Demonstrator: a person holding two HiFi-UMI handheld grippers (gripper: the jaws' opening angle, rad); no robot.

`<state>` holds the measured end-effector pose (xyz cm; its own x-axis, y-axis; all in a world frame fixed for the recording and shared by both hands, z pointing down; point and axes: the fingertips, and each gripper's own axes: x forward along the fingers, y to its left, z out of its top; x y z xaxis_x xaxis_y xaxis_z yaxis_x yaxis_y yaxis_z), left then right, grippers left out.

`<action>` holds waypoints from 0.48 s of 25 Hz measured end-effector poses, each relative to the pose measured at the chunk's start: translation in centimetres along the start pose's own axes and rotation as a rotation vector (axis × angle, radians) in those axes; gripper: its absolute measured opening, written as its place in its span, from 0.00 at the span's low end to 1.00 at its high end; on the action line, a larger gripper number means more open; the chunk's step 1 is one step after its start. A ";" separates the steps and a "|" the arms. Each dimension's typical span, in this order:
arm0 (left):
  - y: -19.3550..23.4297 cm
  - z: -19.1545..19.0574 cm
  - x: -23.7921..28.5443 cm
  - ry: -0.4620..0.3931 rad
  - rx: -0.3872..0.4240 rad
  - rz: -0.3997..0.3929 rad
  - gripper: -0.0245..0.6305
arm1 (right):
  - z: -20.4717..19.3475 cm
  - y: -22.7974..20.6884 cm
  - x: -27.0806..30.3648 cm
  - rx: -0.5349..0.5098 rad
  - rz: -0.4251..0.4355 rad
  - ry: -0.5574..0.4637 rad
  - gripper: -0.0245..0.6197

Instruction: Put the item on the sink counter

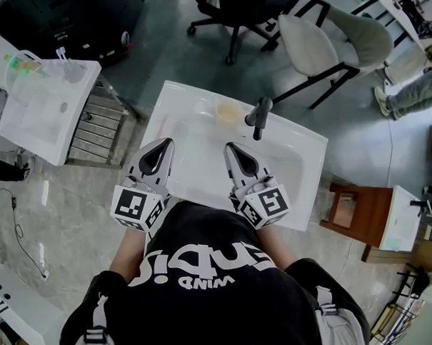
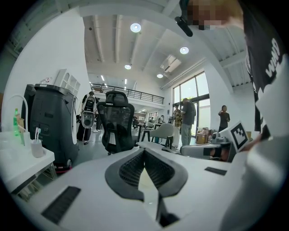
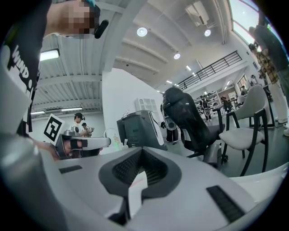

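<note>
The left gripper [image 1: 164,143] and the right gripper [image 1: 231,147] are held over the white basin [image 1: 200,150], each with jaws pressed together on nothing. A pale yellowish item [image 1: 227,113] is seen resting on the sink counter [image 1: 178,96], just beside the black faucet [image 1: 259,114].

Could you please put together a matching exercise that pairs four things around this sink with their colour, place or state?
1 faucet
2 stool
3 toothbrush cup
4 left tongs

A shut, above the white sink
B brown, right of that sink
C black, at that sink's back edge
D on the other sink, far left

Pairs: 1-C, 2-B, 3-D, 4-A
</note>
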<state>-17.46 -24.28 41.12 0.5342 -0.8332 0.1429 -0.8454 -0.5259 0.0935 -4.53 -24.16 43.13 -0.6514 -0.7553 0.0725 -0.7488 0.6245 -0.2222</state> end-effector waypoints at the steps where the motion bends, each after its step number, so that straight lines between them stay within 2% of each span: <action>1: 0.0 0.0 0.0 0.001 -0.001 0.002 0.07 | 0.0 0.0 0.0 -0.001 0.000 -0.001 0.07; 12: 0.3 -0.2 -0.2 0.004 -0.017 0.011 0.07 | -0.1 0.0 0.0 0.005 -0.002 0.002 0.07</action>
<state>-17.80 -24.21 41.35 0.5250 -0.8381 0.1481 -0.8509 -0.5138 0.1089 -4.50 -24.14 43.19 -0.6499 -0.7563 0.0750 -0.7497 0.6218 -0.2265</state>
